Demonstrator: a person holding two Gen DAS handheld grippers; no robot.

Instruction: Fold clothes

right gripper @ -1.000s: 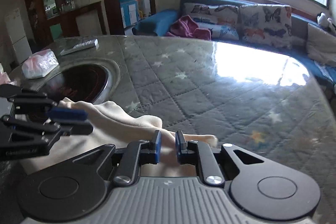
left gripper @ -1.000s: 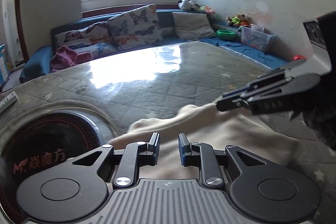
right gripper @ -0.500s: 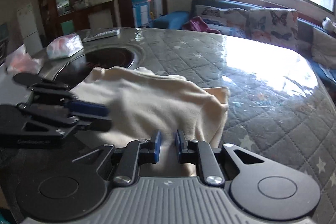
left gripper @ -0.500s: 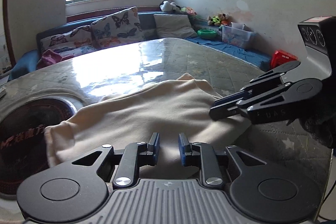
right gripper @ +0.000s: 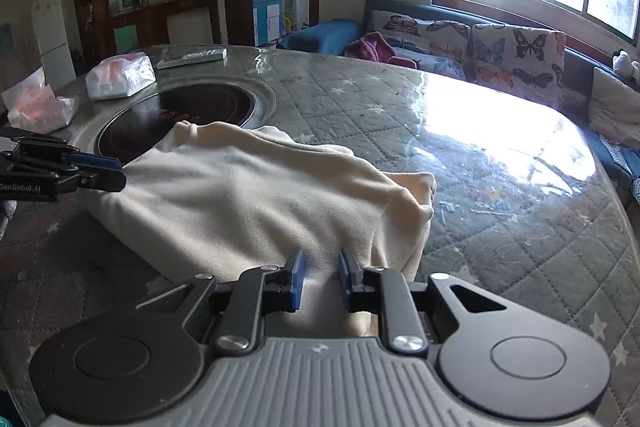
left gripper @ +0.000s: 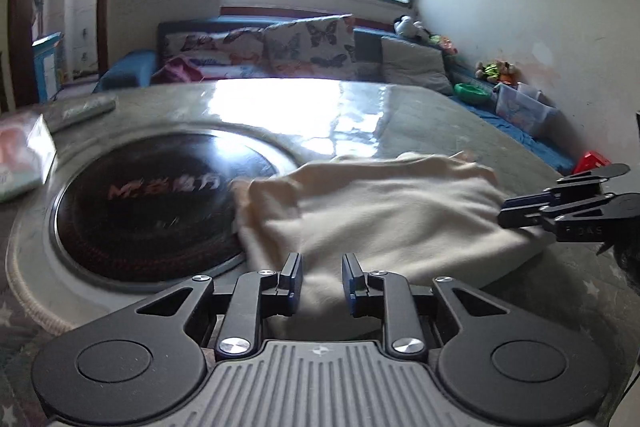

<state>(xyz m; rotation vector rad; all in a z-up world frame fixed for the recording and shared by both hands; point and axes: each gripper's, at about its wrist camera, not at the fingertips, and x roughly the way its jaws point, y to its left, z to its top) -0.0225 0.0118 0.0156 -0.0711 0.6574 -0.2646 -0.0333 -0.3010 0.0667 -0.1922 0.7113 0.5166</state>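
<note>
A cream garment [left gripper: 384,215] lies spread on the quilted table, one end over the rim of the black round cooktop [left gripper: 152,199]. My left gripper [left gripper: 322,277] holds the near edge of the cloth between its fingers. My right gripper [right gripper: 320,279] holds the near edge at the other end of the garment [right gripper: 248,195]. The right gripper shows in the left wrist view [left gripper: 508,211] at the cloth's right edge. The left gripper shows in the right wrist view [right gripper: 116,173] at the cloth's left edge.
A tissue pack [right gripper: 120,75], a plastic bag [right gripper: 36,107] and a remote [right gripper: 192,57] lie beyond the cooktop [right gripper: 176,115]. A blue sofa with butterfly cushions [right gripper: 516,51] runs behind the table. The glass-covered tabletop [right gripper: 480,155] stretches to the right.
Both grippers pulled the garment back toward the near edge, spreading it flatter on the table. The views swung left, and the cooktop and tissue pack came into view.
</note>
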